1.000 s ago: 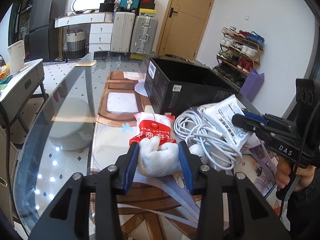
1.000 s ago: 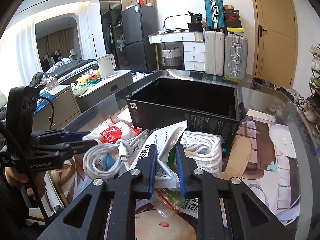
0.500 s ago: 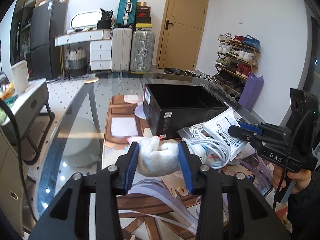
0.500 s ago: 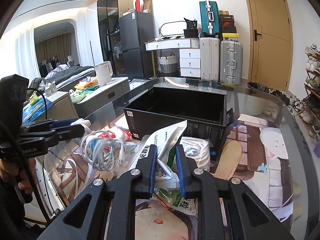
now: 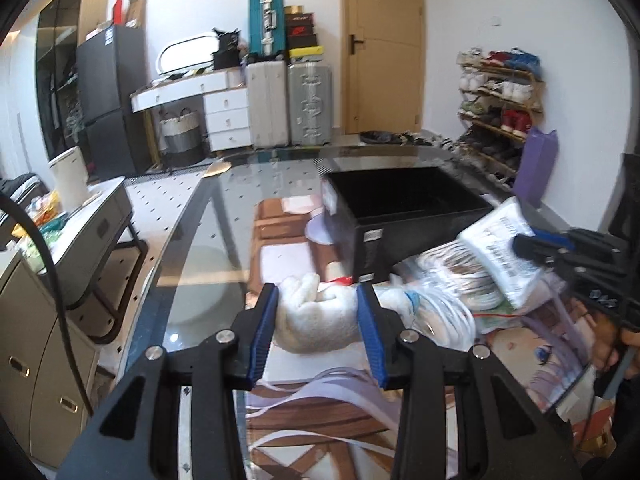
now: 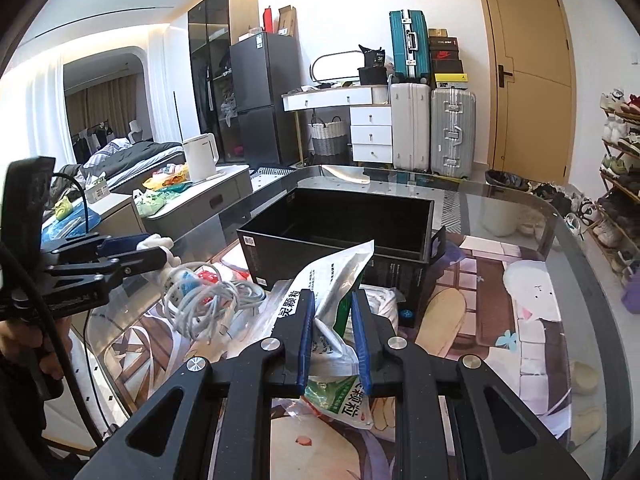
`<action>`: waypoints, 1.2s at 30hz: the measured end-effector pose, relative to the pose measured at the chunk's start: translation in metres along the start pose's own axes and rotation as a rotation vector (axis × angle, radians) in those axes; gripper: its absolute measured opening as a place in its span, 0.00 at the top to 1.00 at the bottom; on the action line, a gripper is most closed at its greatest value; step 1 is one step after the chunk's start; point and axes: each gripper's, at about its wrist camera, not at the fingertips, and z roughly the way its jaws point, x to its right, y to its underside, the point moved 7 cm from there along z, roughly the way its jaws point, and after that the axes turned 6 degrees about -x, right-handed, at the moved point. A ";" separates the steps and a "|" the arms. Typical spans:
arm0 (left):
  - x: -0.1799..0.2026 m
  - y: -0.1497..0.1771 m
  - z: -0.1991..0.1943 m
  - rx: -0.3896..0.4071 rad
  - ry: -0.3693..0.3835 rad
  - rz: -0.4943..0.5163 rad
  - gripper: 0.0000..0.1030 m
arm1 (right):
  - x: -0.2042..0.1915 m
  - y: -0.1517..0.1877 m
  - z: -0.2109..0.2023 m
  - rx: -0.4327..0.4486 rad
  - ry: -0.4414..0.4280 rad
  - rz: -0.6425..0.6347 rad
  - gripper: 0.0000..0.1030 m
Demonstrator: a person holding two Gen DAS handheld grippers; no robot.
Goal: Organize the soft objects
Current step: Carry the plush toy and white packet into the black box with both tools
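Note:
My left gripper [image 5: 318,304] is shut on a white fluffy cloth [image 5: 316,320] and holds it above the glass table, left of the black box [image 5: 404,208]. It also shows in the right wrist view [image 6: 156,250] with the cloth [image 6: 154,243]. My right gripper [image 6: 331,312] is shut on a white and green plastic pouch [image 6: 332,280], lifted in front of the black box [image 6: 340,224]. In the left wrist view that pouch [image 5: 500,256] hangs from the right gripper [image 5: 520,244]. A white cable bundle [image 6: 208,296] lies between the grippers.
The glass table [image 6: 520,216] carries a picture mat [image 6: 500,320] and more plastic bags [image 5: 452,284] near the box. A red packet [image 6: 206,276] lies under the cables. Suitcases [image 6: 432,128], a shoe rack [image 5: 500,100] and a low cabinet [image 5: 88,224] stand around.
Both grippers have risen with their loads. The left gripper lifted the white cloth off the red packet; the right gripper lifted the pouch higher before the box.

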 end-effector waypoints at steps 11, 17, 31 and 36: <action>-0.014 -0.004 0.002 0.013 0.035 -0.088 0.63 | 0.004 -0.001 -0.002 0.000 0.003 0.010 0.82; -0.008 -0.013 -0.001 0.034 0.061 -0.086 0.62 | 0.006 -0.004 -0.001 0.003 0.002 0.012 0.82; 0.010 -0.055 0.011 0.050 0.143 -0.087 0.62 | 0.022 -0.030 -0.002 0.025 0.006 0.031 0.82; 0.021 -0.069 0.020 0.051 0.161 -0.065 0.62 | 0.029 -0.043 -0.002 0.037 -0.003 0.053 0.82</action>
